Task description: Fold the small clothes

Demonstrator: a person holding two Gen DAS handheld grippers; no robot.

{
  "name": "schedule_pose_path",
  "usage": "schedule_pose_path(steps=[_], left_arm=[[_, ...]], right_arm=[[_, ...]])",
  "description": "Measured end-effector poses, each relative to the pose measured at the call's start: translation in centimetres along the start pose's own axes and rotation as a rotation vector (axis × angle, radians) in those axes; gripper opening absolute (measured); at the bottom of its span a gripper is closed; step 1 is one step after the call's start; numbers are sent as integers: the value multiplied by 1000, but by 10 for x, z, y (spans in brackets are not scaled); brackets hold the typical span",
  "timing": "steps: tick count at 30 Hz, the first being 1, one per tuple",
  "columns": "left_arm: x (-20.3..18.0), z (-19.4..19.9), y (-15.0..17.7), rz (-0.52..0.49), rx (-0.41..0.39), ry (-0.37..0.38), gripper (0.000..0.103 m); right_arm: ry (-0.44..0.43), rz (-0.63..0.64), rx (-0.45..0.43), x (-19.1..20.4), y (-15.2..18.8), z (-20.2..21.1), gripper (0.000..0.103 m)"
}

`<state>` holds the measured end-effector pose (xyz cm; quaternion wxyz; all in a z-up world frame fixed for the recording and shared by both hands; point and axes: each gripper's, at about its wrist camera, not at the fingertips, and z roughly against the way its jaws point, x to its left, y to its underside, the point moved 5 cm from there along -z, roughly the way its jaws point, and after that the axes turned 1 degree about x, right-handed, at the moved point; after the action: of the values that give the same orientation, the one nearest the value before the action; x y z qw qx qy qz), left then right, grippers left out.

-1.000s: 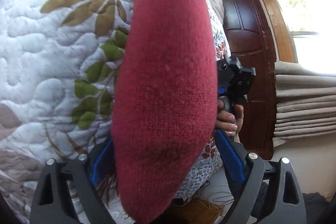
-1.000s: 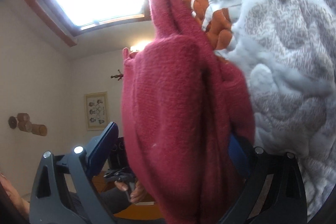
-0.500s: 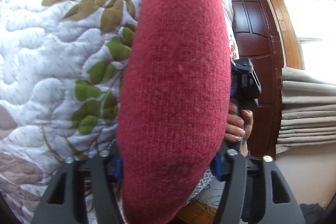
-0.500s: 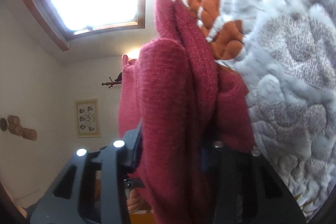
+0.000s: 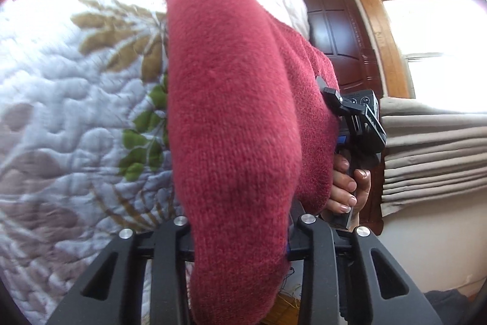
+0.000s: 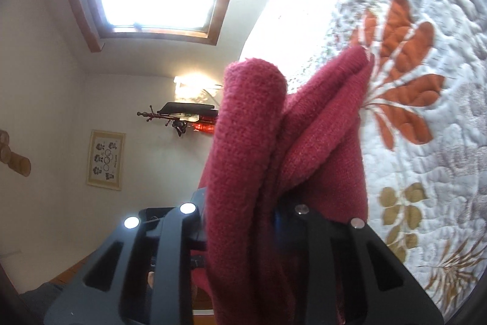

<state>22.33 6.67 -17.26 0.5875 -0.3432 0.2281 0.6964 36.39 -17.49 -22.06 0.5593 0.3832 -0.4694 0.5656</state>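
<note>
Both my grippers, left (image 5: 240,236) and right (image 6: 243,221), clamp the red knit garment (image 5: 231,111) over the quilt (image 5: 61,111); room wall-side.

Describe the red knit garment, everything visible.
The red garment is thick, fuzzy knit wool, dark red and plain. It is bunched into soft folds, with one rolled edge showing in the right view. The left claw and right claw each pinch it, holding it up in front of the flowered quilt.
</note>
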Motion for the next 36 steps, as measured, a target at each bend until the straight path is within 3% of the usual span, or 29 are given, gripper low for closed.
schedule_pose_path(steps=[3, 8, 12, 16, 17, 18, 19, 21, 24, 28, 31, 32, 34, 35, 36], left_arm=[[2, 37, 6, -42, -38, -21, 33], [25, 99, 32, -27, -96, -53, 33], [80, 132, 68, 66, -126, -64, 33], [146, 121, 98, 198, -96, -55, 36], [161, 114, 104, 235, -92, -42, 39], [171, 108, 106, 268, -95, -22, 49], [176, 106, 106, 290, -104, -2, 57], [173, 106, 104, 282, -113, 6, 60], [160, 121, 104, 230, -130, -59, 67], [138, 175, 105, 151, -264, -191, 69], [108, 200, 106, 55, -348, -210, 70], [102, 204, 103, 31, -359, -189, 70], [81, 197, 100, -32, -355, -131, 71], [76, 194, 99, -61, -344, -108, 71], [70, 185, 96, -91, -326, -89, 72]], right_arm=[[-17, 29, 23, 40, 6, -33, 26], [-44, 81, 107, 90, 31, -110, 26], [6, 108, 220, 103, 65, -178, 26], [89, 89, 298, 84, 100, -217, 29], [111, 88, 297, 80, 106, -220, 37], [134, 78, 289, 75, 107, -221, 50], [166, 73, 276, 71, 108, -219, 56], [190, 75, 258, 70, 112, -211, 60], [235, 112, 212, 80, 103, -185, 70], [271, 194, 112, 115, 90, -155, 70], [299, 233, 129, 122, 79, -162, 69], [328, 233, 148, 124, 78, -174, 62], [372, 227, 199, 106, 79, -198, 17], [384, 240, 204, 104, 80, -205, 9], [383, 268, 193, 113, 78, -207, 9]])
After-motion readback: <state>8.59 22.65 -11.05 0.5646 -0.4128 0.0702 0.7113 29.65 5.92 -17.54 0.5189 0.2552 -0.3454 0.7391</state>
